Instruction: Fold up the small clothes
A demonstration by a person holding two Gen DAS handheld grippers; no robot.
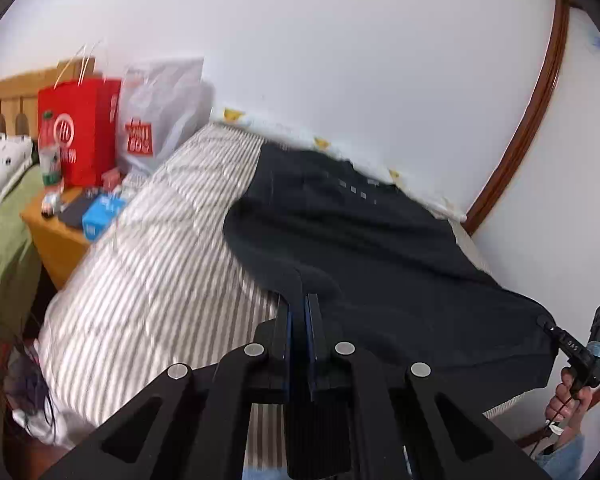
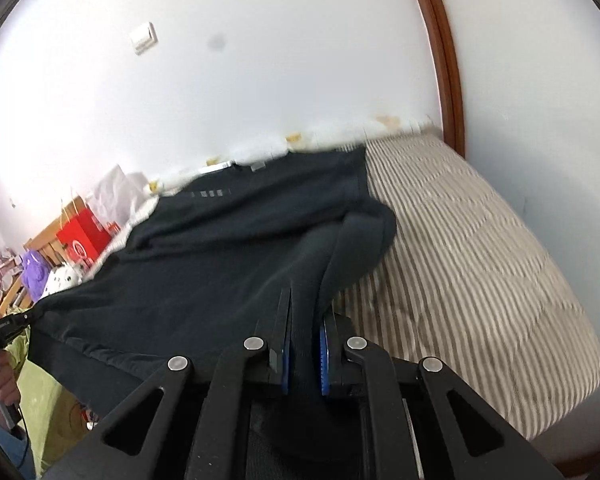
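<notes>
Two grippers pinch the near edge of a dark shirt (image 1: 372,240) on the striped bed (image 1: 152,280): left gripper (image 1: 303,300) and right gripper (image 2: 306,320) each have jaws clamped narrow on a raised fold. Bare quilt lies open on both sides; the shirt's far edge meets the wall (image 1: 300,60).

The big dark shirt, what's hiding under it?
Under the dark navy cotton shirt lies the grey-and-white striped quilt, showing beside it. Whatever else sits beneath the cloth is covered.
</notes>
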